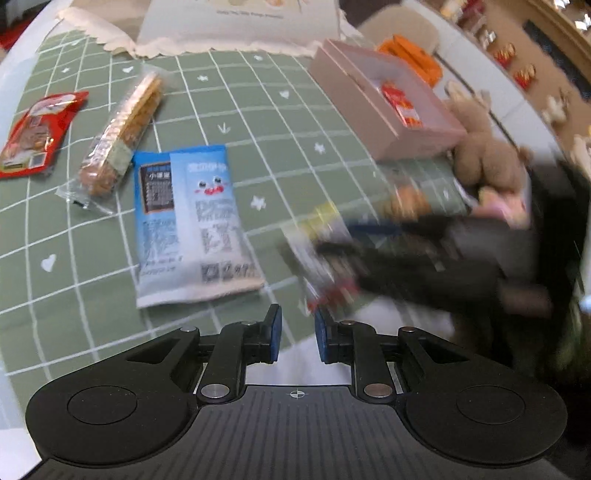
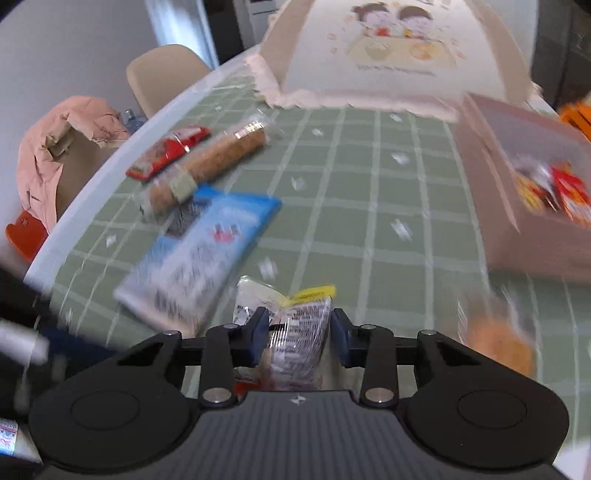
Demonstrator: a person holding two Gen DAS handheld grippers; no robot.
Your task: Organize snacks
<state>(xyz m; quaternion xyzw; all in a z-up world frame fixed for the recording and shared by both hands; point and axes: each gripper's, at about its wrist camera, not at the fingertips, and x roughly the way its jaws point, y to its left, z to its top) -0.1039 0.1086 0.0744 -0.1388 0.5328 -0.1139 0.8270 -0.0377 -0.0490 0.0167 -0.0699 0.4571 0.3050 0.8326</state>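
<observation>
My right gripper (image 2: 298, 336) is shut on a clear snack packet (image 2: 299, 339) with a yellow top edge and holds it above the green checked cloth; it shows blurred in the left wrist view (image 1: 325, 258). My left gripper (image 1: 298, 334) is open and empty near the table's front edge. A blue snack pack (image 1: 188, 221) (image 2: 207, 251) lies just ahead of it. A long cracker sleeve (image 1: 122, 133) (image 2: 210, 162) and a red packet (image 1: 37, 133) (image 2: 170, 151) lie to the far left. A pink box (image 1: 384, 107) (image 2: 517, 192) at the right holds red and orange packets (image 1: 400, 105) (image 2: 554, 192).
A mesh food cover (image 1: 236, 22) (image 2: 395, 55) stands at the back of the table. A brown plush toy (image 1: 484, 155) sits right of the pink box. An orange round snack (image 2: 498, 347) lies near my right gripper. A chair with pink cloth (image 2: 62, 147) stands off the table's left.
</observation>
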